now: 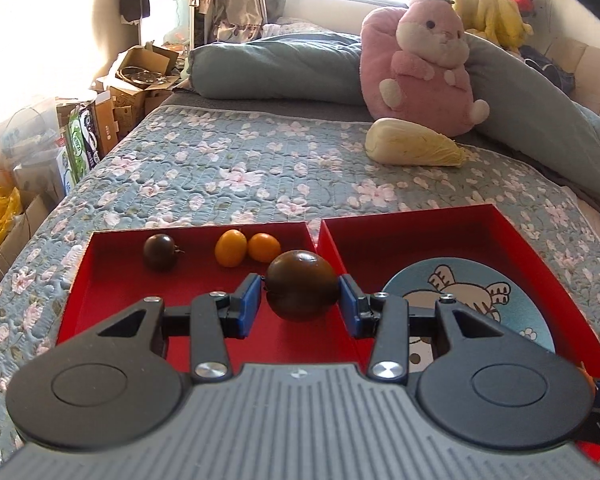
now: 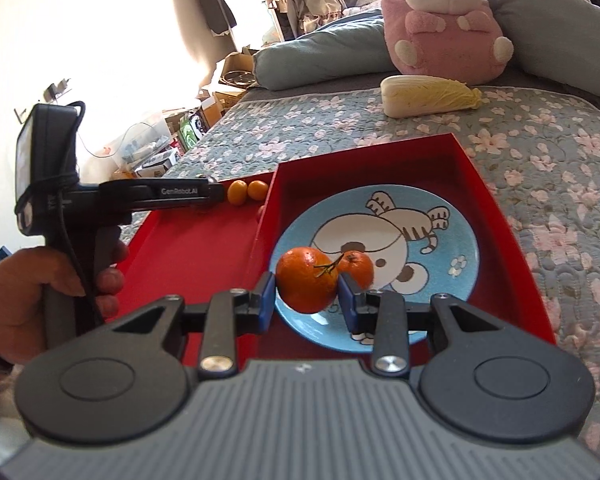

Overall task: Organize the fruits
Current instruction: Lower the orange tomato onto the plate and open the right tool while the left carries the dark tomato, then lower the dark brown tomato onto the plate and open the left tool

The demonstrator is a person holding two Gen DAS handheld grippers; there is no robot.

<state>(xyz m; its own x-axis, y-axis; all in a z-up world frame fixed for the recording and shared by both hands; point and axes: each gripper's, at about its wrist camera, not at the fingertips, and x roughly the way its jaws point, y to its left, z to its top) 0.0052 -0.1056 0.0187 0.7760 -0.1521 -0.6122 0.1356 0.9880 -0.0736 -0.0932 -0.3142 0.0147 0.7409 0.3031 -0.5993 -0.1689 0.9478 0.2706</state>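
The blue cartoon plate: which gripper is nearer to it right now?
Right. The right gripper holds a mandarin directly over the plate; the left gripper holds a dark tomato over the neighbouring red tray.

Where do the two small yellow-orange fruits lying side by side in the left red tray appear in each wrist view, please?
Left wrist view: the two small yellow-orange fruits lie upper centre, near the far wall of the left red tray.
Right wrist view: they sit left of centre, just beyond the tip of the left gripper.
Shared landmark: the pink plush rabbit on the bed.
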